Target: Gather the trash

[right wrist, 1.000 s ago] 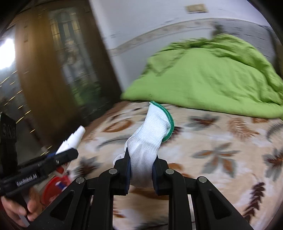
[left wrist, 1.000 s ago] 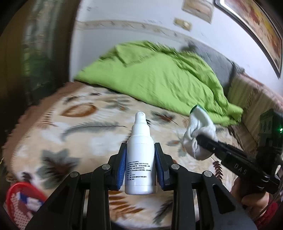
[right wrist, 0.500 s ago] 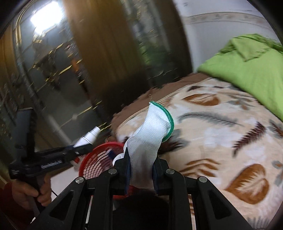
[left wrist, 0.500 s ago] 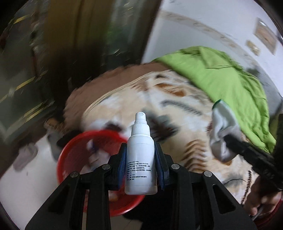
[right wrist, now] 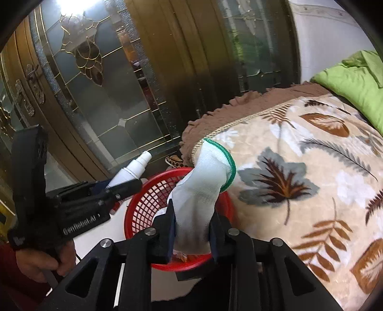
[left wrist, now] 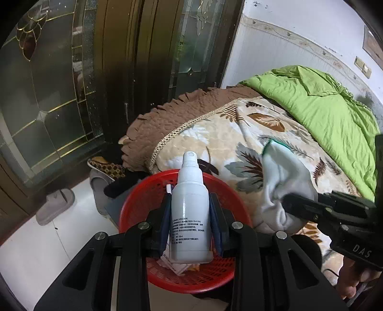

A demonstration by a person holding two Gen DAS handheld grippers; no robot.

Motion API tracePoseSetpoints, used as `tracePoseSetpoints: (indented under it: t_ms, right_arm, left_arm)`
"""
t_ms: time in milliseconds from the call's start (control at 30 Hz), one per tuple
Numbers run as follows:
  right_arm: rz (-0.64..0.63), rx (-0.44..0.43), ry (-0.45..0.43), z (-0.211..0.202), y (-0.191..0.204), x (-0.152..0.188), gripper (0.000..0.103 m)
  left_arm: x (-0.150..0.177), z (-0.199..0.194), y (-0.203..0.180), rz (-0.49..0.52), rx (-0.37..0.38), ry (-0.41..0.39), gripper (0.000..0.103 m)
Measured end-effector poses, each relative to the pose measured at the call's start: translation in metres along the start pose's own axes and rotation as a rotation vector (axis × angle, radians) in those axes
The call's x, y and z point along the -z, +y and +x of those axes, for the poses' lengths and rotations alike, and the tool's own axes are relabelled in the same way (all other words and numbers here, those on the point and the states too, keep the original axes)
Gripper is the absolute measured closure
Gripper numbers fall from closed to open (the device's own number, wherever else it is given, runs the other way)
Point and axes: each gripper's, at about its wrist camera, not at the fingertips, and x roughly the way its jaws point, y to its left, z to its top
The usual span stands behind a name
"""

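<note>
Left gripper (left wrist: 190, 222): we are pinching the white spray bottle (left wrist: 190, 210) upright between its pads.
Right gripper (right wrist: 191, 229): we are clamping the white sock (right wrist: 203, 191).
Red basket (left wrist: 134, 205): sitting on the floor just beyond both grippers' tips.

L claw (left wrist: 190, 215) grips spray bottle (left wrist: 190, 210) over red basket (left wrist: 179, 275); R claw (left wrist: 290, 205) holds sock (left wrist: 284, 189).

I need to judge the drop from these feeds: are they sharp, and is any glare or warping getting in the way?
Left wrist view: sharp; spray bottle and red basket crisp, fisheye bends the door frame, corners black. Right wrist view: also sharp; bright glare at top on the glass door, clear of the white glove.
</note>
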Motion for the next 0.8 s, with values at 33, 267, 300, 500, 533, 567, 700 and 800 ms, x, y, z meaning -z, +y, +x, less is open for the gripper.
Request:
tracePoseSetpoints:
  t_ms: [33, 267, 300, 500, 533, 567, 700, 800]
  right_arm:
    - [-0.005, -0.016, 0.012, 0.006, 0.001, -0.002, 0.052]
    - [0.035, 0.01, -0.022, -0.007, -0.009, -0.002, 0.046]
    - [0.043, 0.015, -0.032, -0.013, -0.013, 0.0, 0.046]
    - [0.011, 0.203, -0.08, -0.045, -0.016, 0.019, 0.034]
    - [-0.008, 0.268, -0.095, -0.053, -0.015, 0.026, 0.033]
    - [-0.015, 0.301, -0.103, -0.059, -0.015, 0.03, 0.032]
    - [-0.048, 0.462, -0.168, -0.089, -0.016, 0.054, 0.023]
    - [-0.049, 0.538, -0.2, -0.106, -0.019, 0.067, 0.022]
  left_arm:
    - [0.0, 0.001, 0.002, -0.01, -0.013, -0.001, 0.073]
    - [0.002, 0.0, 0.011, -0.039, -0.031, -0.008, 0.045]
    - [0.002, 0.001, 0.008, -0.032, -0.03, -0.005, 0.044]
    - [0.009, 0.003, -0.019, 0.02, -0.027, -0.036, 0.027]
    - [0.011, 0.002, -0.025, 0.033, -0.026, -0.049, 0.026]
    - [0.012, 0.0, -0.029, 0.046, -0.025, -0.06, 0.024]
    - [0.021, -0.011, -0.057, 0.114, -0.022, -0.111, 0.015]
    - [0.026, -0.02, -0.082, 0.198, -0.038, -0.14, 0.01]
